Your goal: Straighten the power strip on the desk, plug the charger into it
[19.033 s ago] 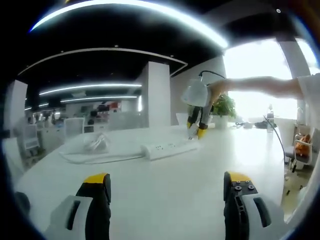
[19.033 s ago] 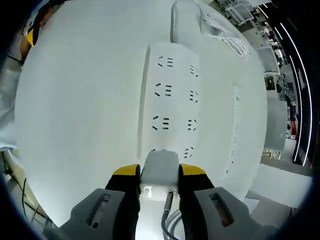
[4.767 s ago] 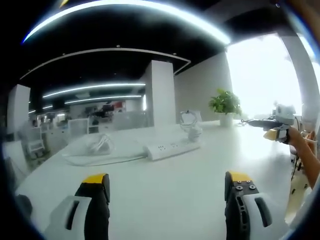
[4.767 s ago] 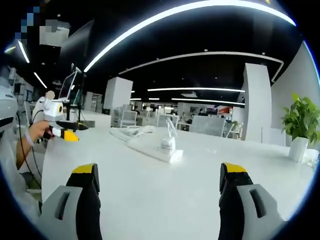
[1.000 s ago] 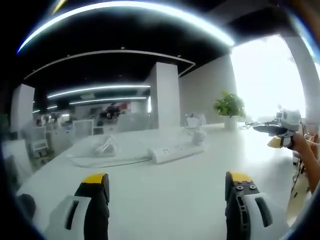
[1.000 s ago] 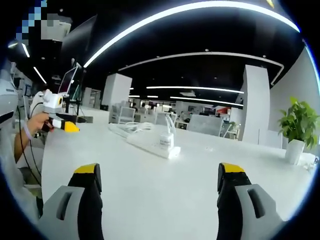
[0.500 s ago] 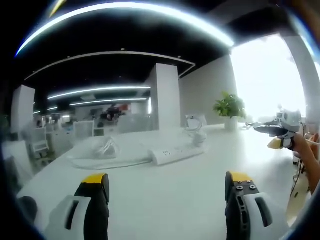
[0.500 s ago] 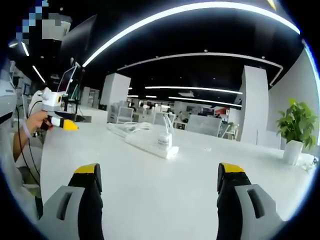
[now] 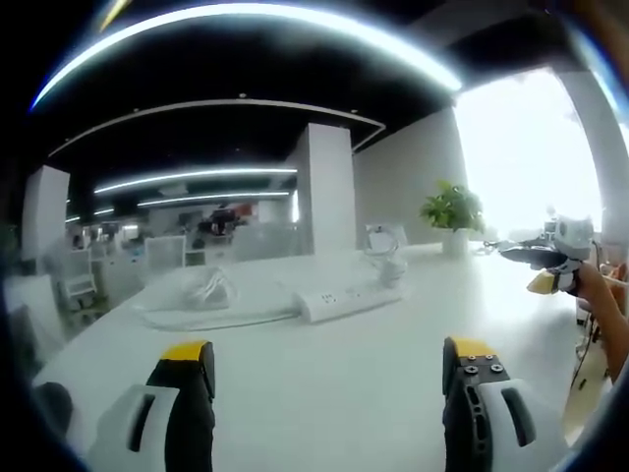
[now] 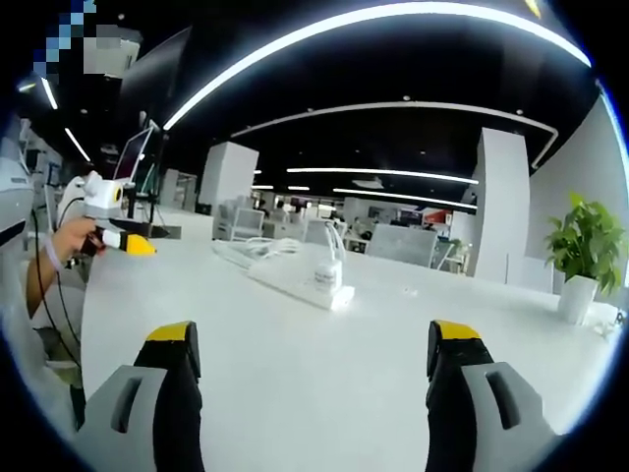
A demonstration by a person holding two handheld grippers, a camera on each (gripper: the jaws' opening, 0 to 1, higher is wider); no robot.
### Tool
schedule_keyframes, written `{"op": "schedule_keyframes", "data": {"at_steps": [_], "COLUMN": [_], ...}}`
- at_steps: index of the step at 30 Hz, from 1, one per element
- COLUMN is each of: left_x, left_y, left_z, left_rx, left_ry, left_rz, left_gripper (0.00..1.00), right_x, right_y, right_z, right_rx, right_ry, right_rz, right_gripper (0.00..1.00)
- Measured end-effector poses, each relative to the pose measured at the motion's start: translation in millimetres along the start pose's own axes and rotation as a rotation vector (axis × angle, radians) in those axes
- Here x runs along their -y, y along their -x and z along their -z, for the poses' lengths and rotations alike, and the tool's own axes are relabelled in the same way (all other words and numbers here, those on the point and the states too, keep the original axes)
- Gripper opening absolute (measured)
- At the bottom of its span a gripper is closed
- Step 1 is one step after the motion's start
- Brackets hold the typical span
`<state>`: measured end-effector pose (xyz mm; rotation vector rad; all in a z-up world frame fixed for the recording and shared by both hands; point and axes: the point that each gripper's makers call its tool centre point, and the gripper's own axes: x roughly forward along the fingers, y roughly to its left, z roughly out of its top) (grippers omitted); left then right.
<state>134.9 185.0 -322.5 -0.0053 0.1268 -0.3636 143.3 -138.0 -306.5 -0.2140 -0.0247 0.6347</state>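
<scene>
Nothing has moved since half a second ago. At centre frame on the desk (image 9: pixel 324 383), the power strip (image 9: pixel 349 300) lies with the charger (image 10: pixel 327 276) plugged in; left gripper (image 9: pixel 324 369) and right gripper (image 10: pixel 314 354) hover spread, holding nothing.

White pwr strip (image 9: pixel 349 299) flat on desk (image 9: pixel 324 383), charger (image 10: pixel 327 277) plugged in upright.

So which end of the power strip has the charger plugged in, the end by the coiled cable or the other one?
The other one: the charger stands at the power strip's free end, opposite the end where the coiled cable lies.
</scene>
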Motion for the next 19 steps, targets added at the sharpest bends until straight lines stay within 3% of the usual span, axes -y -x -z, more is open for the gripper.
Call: {"op": "schedule_keyframes", "data": {"at_steps": [19], "left_x": [-0.8], "left_y": [-0.5], "left_z": [3.2], "left_rx": [0.000], "left_ry": [0.011], "left_rz": [0.005], "left_gripper": [0.99], "right_x": [-2.1], "right_y": [-1.1], "right_z": [1.3], "right_rx": [-0.009], "right_ry": [-0.003], "right_rz": [0.001], "right_gripper": [0.95]}}
